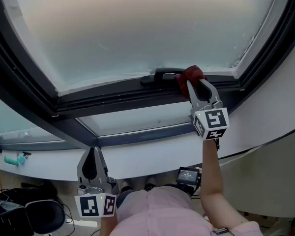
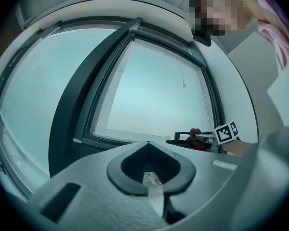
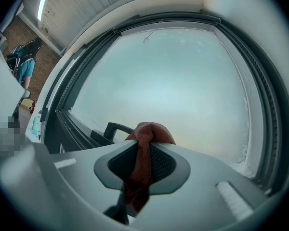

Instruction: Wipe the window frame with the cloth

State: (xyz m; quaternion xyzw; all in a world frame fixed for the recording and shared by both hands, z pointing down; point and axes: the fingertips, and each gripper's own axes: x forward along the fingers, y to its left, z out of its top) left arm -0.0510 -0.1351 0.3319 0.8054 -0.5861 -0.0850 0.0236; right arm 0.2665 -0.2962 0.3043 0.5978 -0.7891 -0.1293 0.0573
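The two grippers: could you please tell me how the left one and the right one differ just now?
The right gripper is shut on the red cloth; the left gripper is shut with nothing between its jaws. The right one is up at the window frame, beside the handle; the left one hangs lower, apart from the frame. Both have their jaws closed.

Teal tool (image 1: 14, 160) on white ledge (image 1: 59, 169); black chair (image 1: 43, 215).

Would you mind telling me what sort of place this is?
Probably an office or workroom, indoors at a large window: a dark window frame with a handle, a white ledge, and what looks like an office chair below.
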